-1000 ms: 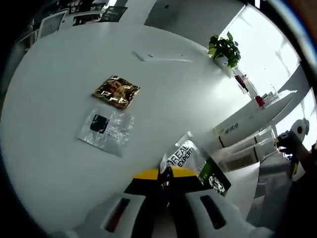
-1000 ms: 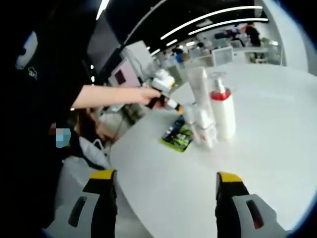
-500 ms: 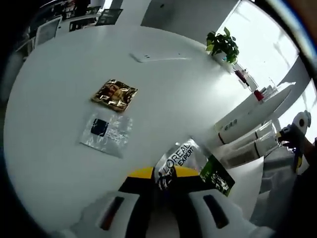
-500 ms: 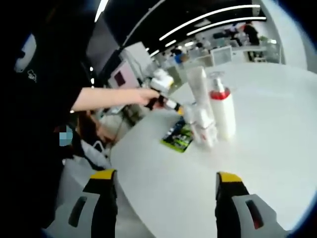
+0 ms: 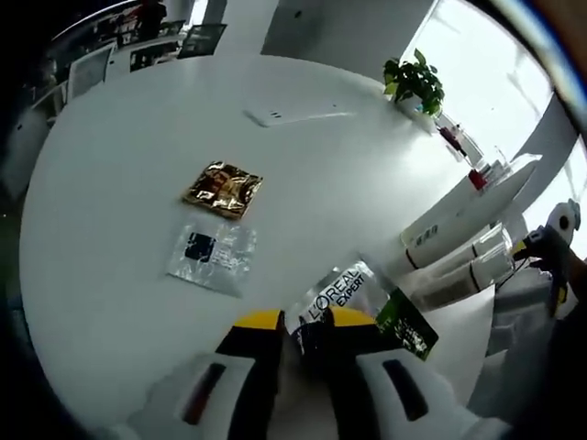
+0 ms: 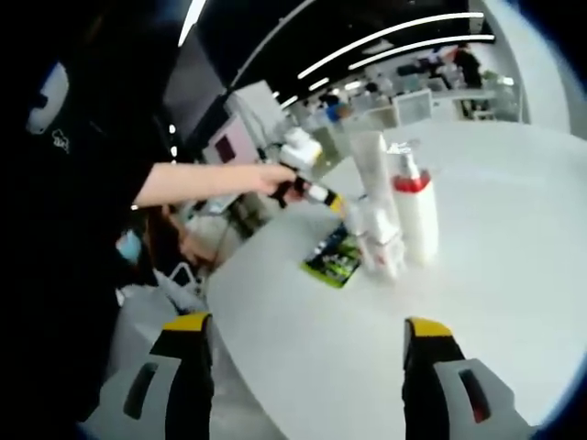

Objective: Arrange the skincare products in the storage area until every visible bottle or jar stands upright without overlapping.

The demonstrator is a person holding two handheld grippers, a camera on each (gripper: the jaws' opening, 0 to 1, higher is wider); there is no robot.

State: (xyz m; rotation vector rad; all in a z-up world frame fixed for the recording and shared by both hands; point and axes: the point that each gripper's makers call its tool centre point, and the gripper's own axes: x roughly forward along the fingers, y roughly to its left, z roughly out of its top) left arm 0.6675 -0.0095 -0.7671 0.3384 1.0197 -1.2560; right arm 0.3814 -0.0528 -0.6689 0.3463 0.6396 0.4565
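Observation:
My left gripper (image 5: 307, 323) is shut on a silver sachet printed L'OREAL EXPERT (image 5: 337, 291), held low over the round white table (image 5: 110, 275). A green packet (image 5: 405, 326) lies just beside it, with white tubes (image 5: 449, 240) behind. A gold sachet (image 5: 223, 190) and a clear sachet with a dark square (image 5: 209, 257) lie flat further out. In the right gripper view a tall white tube (image 6: 371, 174), a pump bottle with a red collar (image 6: 415, 215) and small tubes (image 6: 381, 246) stand upright by the green packet (image 6: 335, 259). My right gripper (image 6: 305, 326) is open, well short of them, holding nothing. The left gripper (image 6: 316, 192) reaches in behind the bottles.
A potted plant (image 5: 415, 84) and a flat white panel (image 5: 293, 115) sit at the table's far side. The person's arm (image 6: 202, 179) stretches across the left of the right gripper view. The table edge (image 6: 229, 321) runs close below the green packet.
The left gripper's camera has shifted a little, so the flat sachets sit slightly further right in its view. The sachet stays in the jaws. The right gripper has hardly moved.

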